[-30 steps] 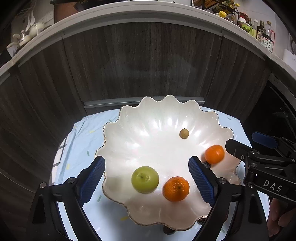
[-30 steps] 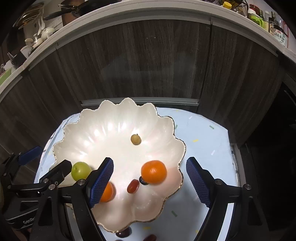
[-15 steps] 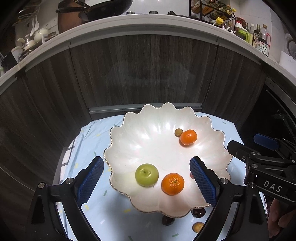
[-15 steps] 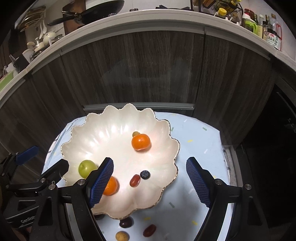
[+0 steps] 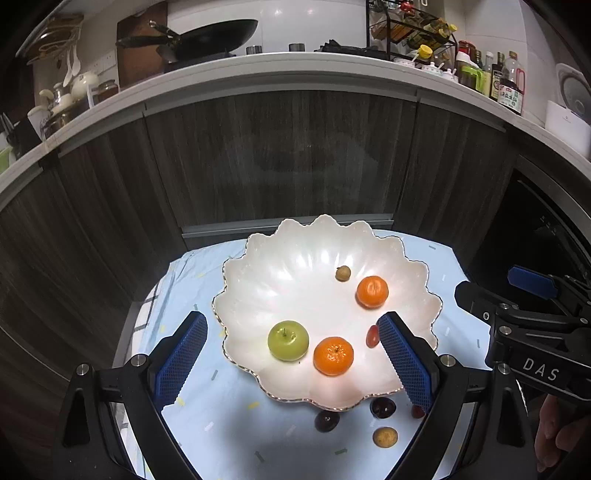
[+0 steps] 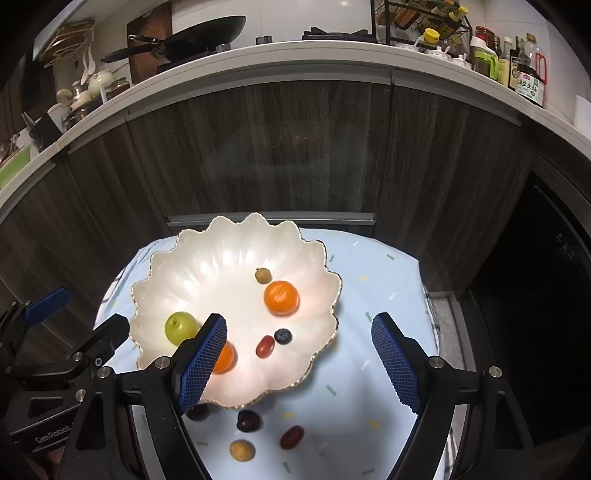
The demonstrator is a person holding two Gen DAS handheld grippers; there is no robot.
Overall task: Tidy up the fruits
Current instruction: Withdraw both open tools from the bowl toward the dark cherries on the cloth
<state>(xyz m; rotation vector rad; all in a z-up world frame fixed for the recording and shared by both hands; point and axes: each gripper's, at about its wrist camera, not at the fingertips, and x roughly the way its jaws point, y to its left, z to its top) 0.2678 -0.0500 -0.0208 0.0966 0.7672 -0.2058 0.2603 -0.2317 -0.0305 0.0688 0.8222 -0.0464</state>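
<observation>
A white scalloped bowl (image 5: 280, 258) (image 6: 207, 254) on a light blue cloth holds a green apple (image 5: 288, 340) (image 6: 181, 326), two oranges (image 5: 372, 291) (image 5: 333, 355) (image 6: 281, 297), a small brown longan (image 5: 342, 273) (image 6: 263, 275), a red grape (image 6: 265, 346) and a blueberry (image 6: 283, 336). On the cloth before the bowl lie dark cherries (image 5: 327, 421) (image 6: 248, 420), a red grape (image 6: 291, 436) and a longan (image 5: 385, 437) (image 6: 242, 450). My left gripper (image 5: 291, 363) and right gripper (image 6: 301, 363) are open, empty, above the bowl's near side.
The small table (image 6: 384, 280) stands against dark wood cabinets (image 5: 288, 158). A counter above carries a wok (image 5: 207, 35), bottles (image 5: 506, 85) and jars. A dark appliance opening (image 6: 546, 295) is to the right.
Both grippers have pulled back and up from the bowl. The far orange, released from the right gripper, rolled beside the longan. The loose fruits on the cloth have come into view.
</observation>
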